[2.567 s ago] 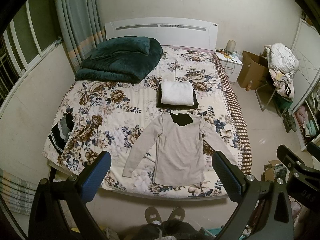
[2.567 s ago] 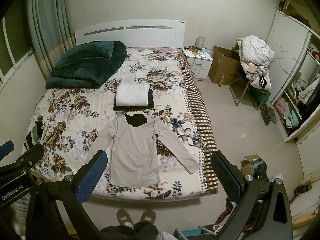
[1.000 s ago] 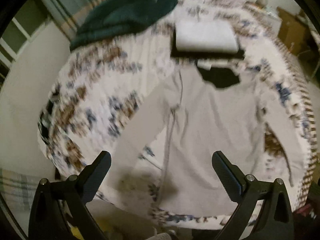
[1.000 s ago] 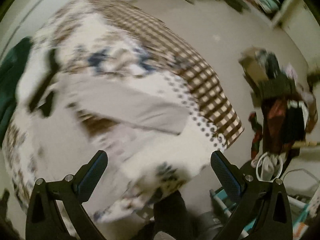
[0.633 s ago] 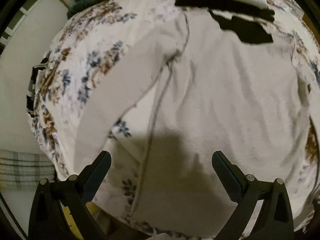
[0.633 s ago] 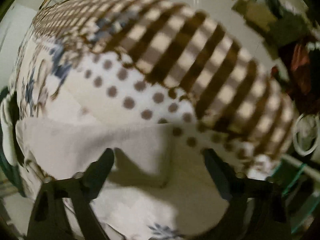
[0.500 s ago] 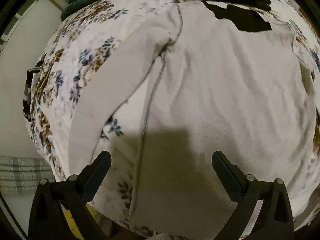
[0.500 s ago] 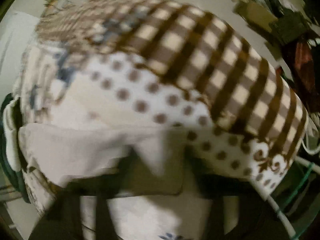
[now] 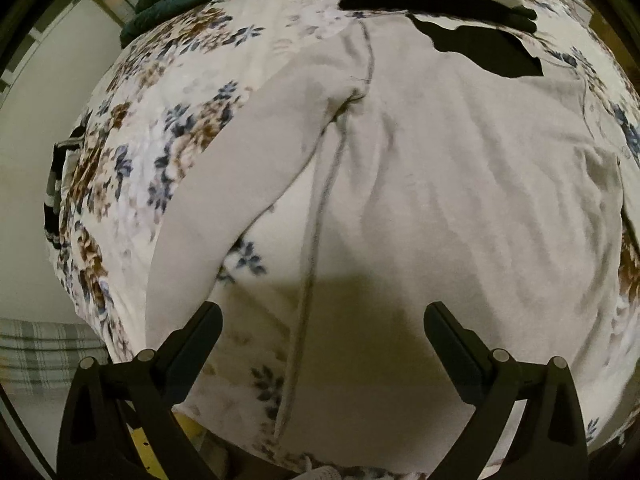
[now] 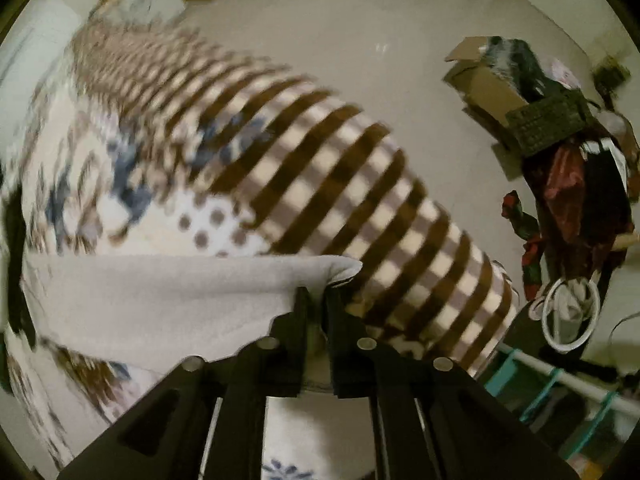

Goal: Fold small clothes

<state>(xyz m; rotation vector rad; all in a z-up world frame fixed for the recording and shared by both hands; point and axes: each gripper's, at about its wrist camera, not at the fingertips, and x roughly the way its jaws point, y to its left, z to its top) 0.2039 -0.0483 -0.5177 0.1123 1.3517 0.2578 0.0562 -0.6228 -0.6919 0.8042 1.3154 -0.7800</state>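
The right gripper [image 10: 316,300] is pinching the cuff of the grey shirt [image 9: 460,200] near the bed [image 10: 360,200] edge—soft, light, likely drooping; the left gripper [image 9: 322,332] is hovering wide above its hem—best gripped at seams.

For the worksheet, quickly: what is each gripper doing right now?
Left gripper: open, holding nothing, over the beige shirt.
Right gripper: closed on the shirt's sleeve cuff.
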